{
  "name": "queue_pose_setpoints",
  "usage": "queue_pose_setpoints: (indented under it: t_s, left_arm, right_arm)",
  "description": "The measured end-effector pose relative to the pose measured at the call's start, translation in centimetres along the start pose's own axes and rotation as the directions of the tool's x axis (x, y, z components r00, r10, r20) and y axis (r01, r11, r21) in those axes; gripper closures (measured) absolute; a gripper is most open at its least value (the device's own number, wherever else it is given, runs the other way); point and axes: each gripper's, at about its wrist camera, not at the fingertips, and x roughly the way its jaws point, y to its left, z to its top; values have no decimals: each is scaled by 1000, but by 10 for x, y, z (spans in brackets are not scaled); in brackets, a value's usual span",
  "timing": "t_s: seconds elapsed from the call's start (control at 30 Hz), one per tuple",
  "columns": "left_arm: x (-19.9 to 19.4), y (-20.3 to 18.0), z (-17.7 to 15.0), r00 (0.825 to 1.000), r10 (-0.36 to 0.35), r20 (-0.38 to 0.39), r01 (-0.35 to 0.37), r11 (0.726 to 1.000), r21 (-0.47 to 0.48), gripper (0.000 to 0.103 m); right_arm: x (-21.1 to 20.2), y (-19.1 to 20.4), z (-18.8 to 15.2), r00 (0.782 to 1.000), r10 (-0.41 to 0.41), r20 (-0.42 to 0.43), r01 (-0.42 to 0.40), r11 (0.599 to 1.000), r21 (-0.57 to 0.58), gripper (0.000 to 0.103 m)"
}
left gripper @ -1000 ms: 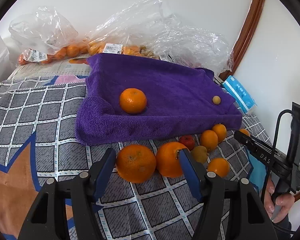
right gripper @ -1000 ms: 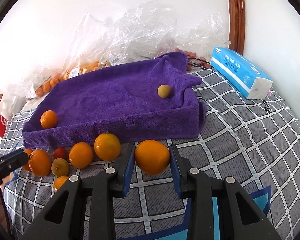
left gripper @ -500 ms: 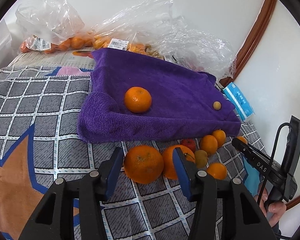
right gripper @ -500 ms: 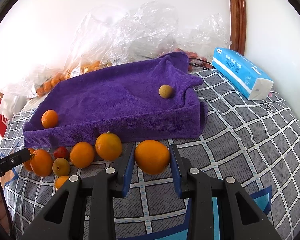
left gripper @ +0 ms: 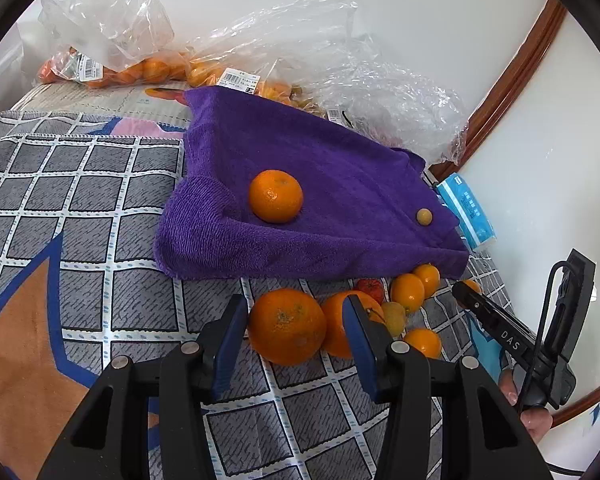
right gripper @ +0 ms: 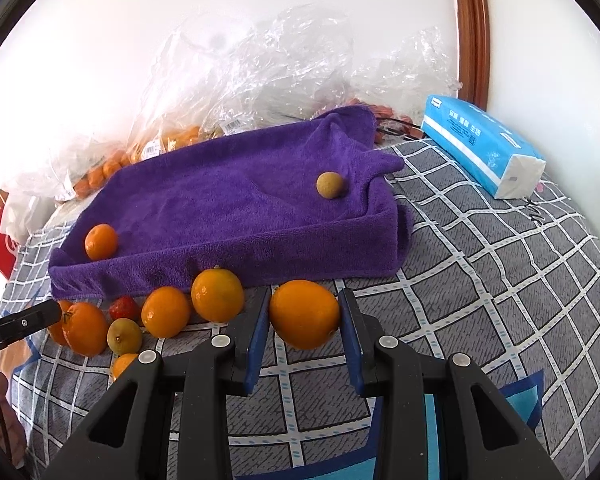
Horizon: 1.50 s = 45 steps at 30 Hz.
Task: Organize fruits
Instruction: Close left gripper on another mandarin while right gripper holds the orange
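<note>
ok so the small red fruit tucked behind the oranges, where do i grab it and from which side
Probably from above, pinching across the small red fruit at its widest part. It sits right by the folded front edge of the purple towel, with one orange beside it, a larger orange on its other side and a yellowish fruit in front, so a level approach is blocked.

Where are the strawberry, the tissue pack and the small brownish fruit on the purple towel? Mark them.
strawberry (right gripper: 123, 307), right wrist view, middle of its red body.
tissue pack (right gripper: 476, 140), right wrist view, blue top face.
small brownish fruit (right gripper: 331, 185), right wrist view, centre.
</note>
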Motion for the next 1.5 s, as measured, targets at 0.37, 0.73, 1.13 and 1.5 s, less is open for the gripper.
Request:
queue_pose_setpoints:
  t_s: [0.37, 0.73, 1.13, 1.5]
  left_arm:
    - [3, -7, -3, 998, 65, -2, -65, 995, 71, 57]
    - [-5, -7, -1, 990, 136, 44, -140, 986, 86, 64]
    - [8, -11, -4, 981, 193, 13, -193, 976, 102, 62]
    - [-6, -11, -3, 989, 119, 92, -126, 989, 83, 62]
  right_arm:
    - [-5, -2, 0, 999, 47, 19, -47, 999, 7, 69]
    - [-6, -2, 0, 997, 69, 25, -69, 998, 7, 69]
    - [-6, -2, 0, 997, 67, 25, -68, 998, 8, 69]
    - [-6, -2, 0, 998, 63, 25, -63, 998, 8, 69]
